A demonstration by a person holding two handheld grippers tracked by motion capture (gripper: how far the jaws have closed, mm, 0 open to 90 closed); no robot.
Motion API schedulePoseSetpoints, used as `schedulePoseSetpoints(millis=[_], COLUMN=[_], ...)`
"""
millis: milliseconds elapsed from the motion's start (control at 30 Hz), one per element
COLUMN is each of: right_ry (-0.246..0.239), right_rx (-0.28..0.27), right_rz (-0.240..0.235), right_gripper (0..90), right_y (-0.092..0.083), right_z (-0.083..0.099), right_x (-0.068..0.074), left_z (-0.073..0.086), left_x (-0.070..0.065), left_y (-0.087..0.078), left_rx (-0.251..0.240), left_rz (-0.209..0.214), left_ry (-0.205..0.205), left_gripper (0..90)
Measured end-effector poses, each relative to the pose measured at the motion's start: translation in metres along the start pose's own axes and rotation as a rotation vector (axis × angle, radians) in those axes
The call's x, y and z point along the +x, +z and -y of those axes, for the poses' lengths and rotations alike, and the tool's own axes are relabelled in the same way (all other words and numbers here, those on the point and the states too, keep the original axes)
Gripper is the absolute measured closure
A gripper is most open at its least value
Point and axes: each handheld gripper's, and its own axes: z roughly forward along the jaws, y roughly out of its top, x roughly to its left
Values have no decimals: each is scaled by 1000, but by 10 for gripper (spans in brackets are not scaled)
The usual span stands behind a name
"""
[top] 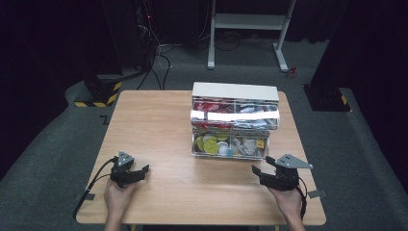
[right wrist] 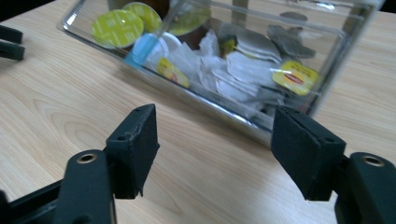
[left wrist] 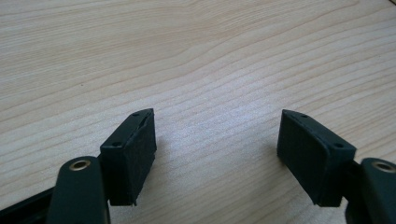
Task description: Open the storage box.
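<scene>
Two hand-held grippers on a wooden table (top: 159,125), left gripper (left wrist: 217,140) gaping over bare wood, right gripper (right wrist: 215,140) gaping too — nothing clamped — near a clear organiser box (right wrist: 327,60) of tea bags (right wrist: 247,70).

Lab: cables (top: 154,57), hazard-striped base (top: 103,91)

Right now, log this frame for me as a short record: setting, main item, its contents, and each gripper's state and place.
setting: wooden table, dark room
main item: clear tiered organiser box, far middle of the table
front tray contents: yellow-green capsules on one side, tea bags on the other
left gripper: open, nothing between the jaws, low over bare wood
right gripper: open, nothing between the jaws, pointed at the front tray, not touching it
</scene>
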Motion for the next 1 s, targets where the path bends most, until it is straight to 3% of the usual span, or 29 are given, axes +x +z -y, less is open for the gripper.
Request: schedulePoseSetpoints(millis=[133,267,367,533,600,767,933,1000], right_ry=[15,-10,-16,-64,-88,-101,-156,-154], right_rx=[-17,-21,-18,-23,-40,-57,-74,-75], right_rz=[-20,-39,-45,-30,8,18,19,15], right_gripper=[393,489,505,518,480,490,596,615], right_y=[2,5,7,9,9,7,3,3], right_z=[-8,-16,-20,-33,-41,-52,-67,-69], right_x=[2,5,6,10,12,15,20,20], left_z=[0,0,0,0,0,0,0,0], left_x=[0,0,0,0,0,-1,-1,-1], left_y=[0,0,0,0,0,1,1,1], left_rx=[0,0,0,0,0,-2,-2,-2], left_rz=[1,1,1,1,1,-3,-3,-3], left_ry=[-1,0,-1,0,0,0,0,0], left_gripper=[284,284,284,284,283,283,283,283])
